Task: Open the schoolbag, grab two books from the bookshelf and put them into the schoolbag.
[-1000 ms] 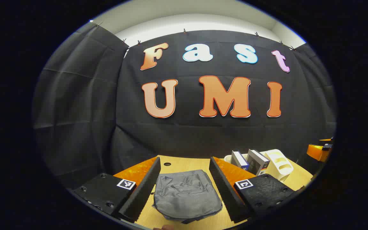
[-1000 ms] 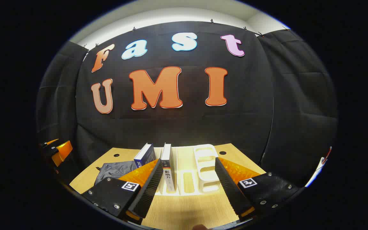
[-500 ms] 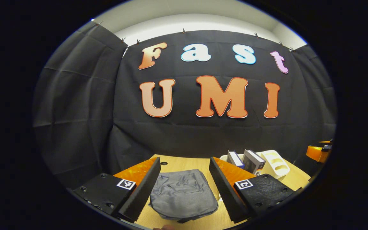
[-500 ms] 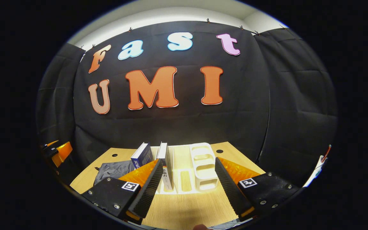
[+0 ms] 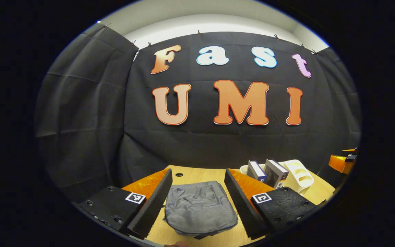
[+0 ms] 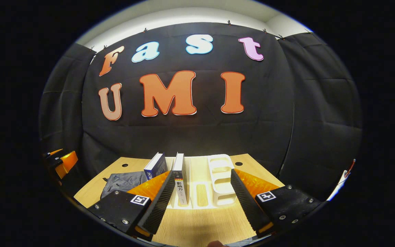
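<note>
Black tongs (image 5: 197, 206) with orange-backed ribbed fingers, screws and square markers.

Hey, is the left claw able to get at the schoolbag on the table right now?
Probably yes. The left claw is open and the grey schoolbag lies flat on the table straight ahead between its fingers, with nothing in between. The books stand off to the side.

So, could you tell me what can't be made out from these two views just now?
- Schoolbag, left gripper view: near edge cut off by the picture's edge; whether its zip is open is too small to tell.
- Blue book, right gripper view: lower part hidden behind the right gripper's finger.
- Bookshelf, left gripper view: base hidden behind the left gripper's finger.
</note>
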